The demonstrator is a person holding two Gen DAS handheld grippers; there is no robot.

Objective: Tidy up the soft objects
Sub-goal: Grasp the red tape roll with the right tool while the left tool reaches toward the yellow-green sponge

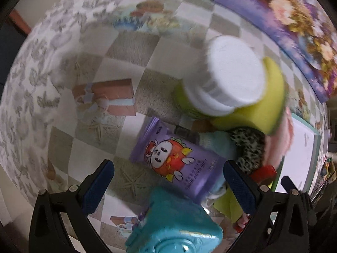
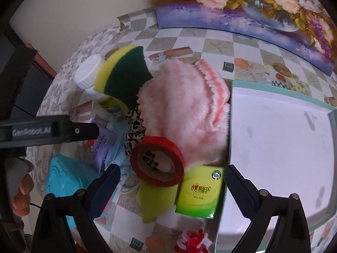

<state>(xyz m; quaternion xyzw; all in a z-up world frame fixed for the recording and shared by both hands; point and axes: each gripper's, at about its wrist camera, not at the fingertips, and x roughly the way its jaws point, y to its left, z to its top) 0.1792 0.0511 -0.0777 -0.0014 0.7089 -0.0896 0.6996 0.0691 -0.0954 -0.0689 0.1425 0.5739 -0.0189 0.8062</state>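
Here the checkered tablecloth (image 2: 212,40) covers the whole table, and on it the white tray (image 2: 280,139) with its teal rim serves as landmark. The flower painting (image 2: 248,4) leans behind the tray at the table's far edge. Just left of the tray, touching its rim, lies the fluffy pink cloth (image 2: 181,105), the biggest soft thing in the pile. Left of that cloth, further from the tray, a yellow and green sponge (image 2: 124,73) leans against a white-capped bottle (image 2: 89,72). A turquoise plastic item (image 2: 67,179) sits well left of the tray, near the table edge. A purple tissue packet (image 1: 179,164) with a cartoon figure lies beside it, toward the tray. A leopard-print cloth (image 2: 134,130) peeks out between the pink cloth and the purple packet. The red tape roll (image 2: 158,161) rests against the pink cloth's near side, and a green tissue pack (image 2: 199,191) lies just by the tray's near left corner.

The left gripper (image 1: 168,186) has its jaws spread wide over the purple packet, holding nothing. The right gripper (image 2: 172,189) is likewise spread apart and empty, above the tape roll and green pack.
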